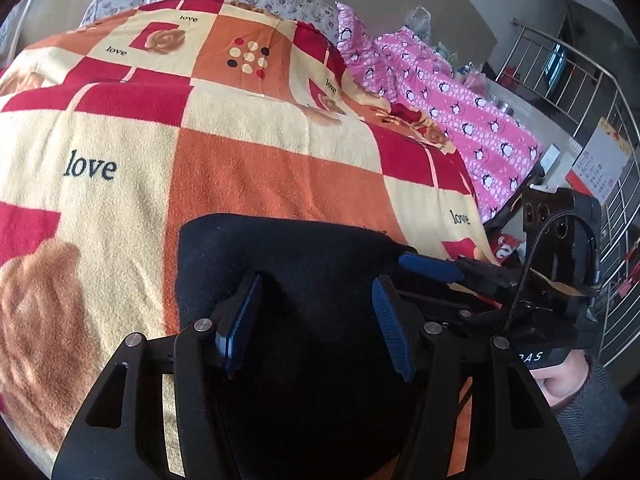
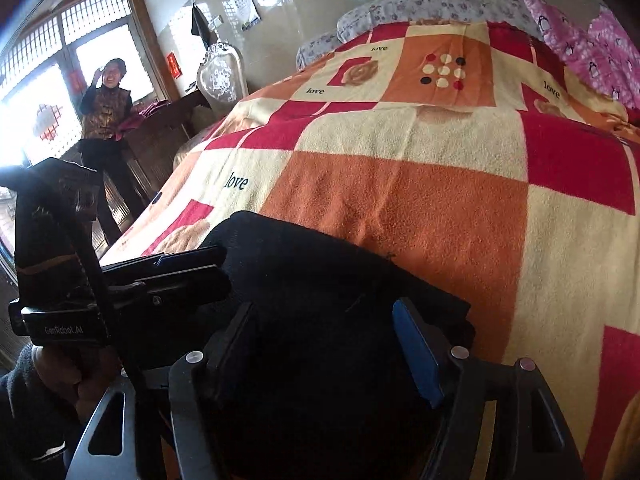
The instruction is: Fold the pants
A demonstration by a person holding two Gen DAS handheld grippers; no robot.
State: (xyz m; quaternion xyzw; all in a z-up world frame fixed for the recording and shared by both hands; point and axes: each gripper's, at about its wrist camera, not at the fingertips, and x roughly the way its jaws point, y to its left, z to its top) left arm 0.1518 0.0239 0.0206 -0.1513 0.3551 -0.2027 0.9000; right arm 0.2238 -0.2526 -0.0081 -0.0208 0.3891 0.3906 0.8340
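Observation:
The dark navy pants (image 1: 296,264) lie folded in a compact block on the checked blanket at the near edge of the bed; they also show in the right wrist view (image 2: 320,280). My left gripper (image 1: 316,308) is open, its blue-padded fingers (image 1: 240,320) spread just above the pants. My right gripper (image 2: 324,340) is open too, hovering over the same fabric, with one blue pad (image 2: 416,348) showing. The right gripper body (image 1: 552,272) shows at the right in the left wrist view, the left gripper body (image 2: 120,280) at the left in the right wrist view.
The bed is covered by a red, orange and cream "love" blanket (image 1: 224,152). A pink penguin quilt (image 1: 460,104) lies along its far right side. A metal railing (image 1: 616,184) stands at the right. A person (image 2: 106,120) stands by a window and cabinet at the left.

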